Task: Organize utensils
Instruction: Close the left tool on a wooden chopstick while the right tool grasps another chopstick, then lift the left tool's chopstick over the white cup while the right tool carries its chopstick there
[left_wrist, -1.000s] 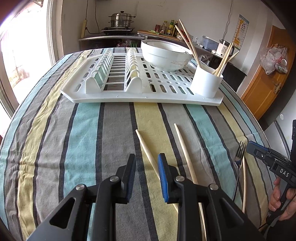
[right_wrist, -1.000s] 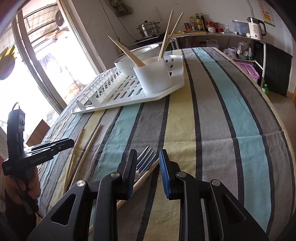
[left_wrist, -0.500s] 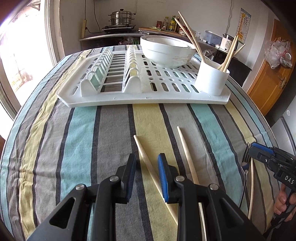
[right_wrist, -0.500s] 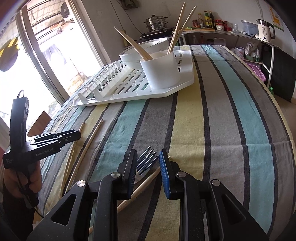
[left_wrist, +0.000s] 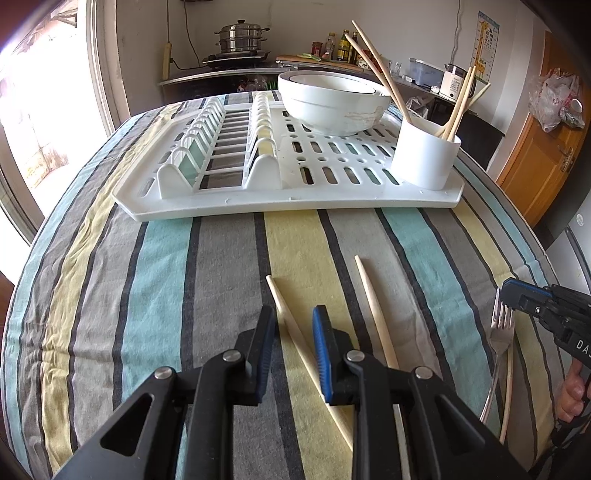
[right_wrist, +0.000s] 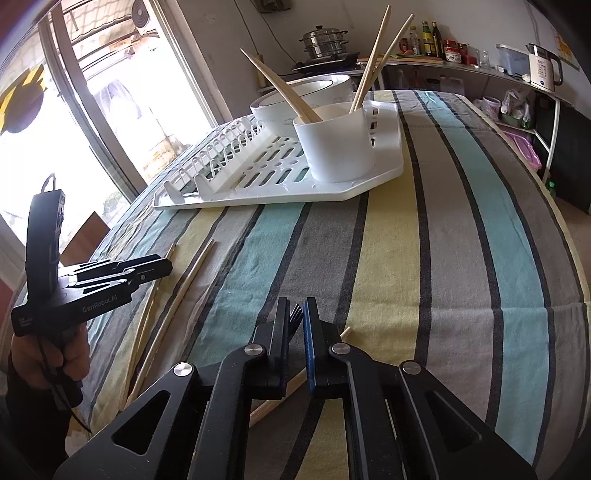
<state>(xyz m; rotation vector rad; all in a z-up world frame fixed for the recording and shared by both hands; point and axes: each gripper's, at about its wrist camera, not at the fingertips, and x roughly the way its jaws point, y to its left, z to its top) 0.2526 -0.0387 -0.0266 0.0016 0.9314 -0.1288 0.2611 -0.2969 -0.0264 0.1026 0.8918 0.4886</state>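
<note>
Striped-cloth table (left_wrist: 207, 295) with white drying rack (left_wrist: 332, 199), two loose chopsticks (left_wrist: 373, 310), fork (left_wrist: 500, 332).

Striped tablecloth (left_wrist: 207, 280) covers the whole table; far back there's a steel steamer pot (left_wrist: 242, 37) on a stove; sauce bottles (left_wrist: 341, 46) along the counter; white kettle (right_wrist: 541, 70) far right; orange door (left_wrist: 537, 158) on the right.

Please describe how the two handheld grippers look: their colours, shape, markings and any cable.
Both are black plastic pistol-grip tools with triangular cut-outs, silver rivets and blue finger pads. The left gripper bears white "GenRobot.AI" lettering, a tall black upright block and a thin black cable hanging below the handle. The right gripper shows blue tips and white letters "DA", the rest cut off.
</note>
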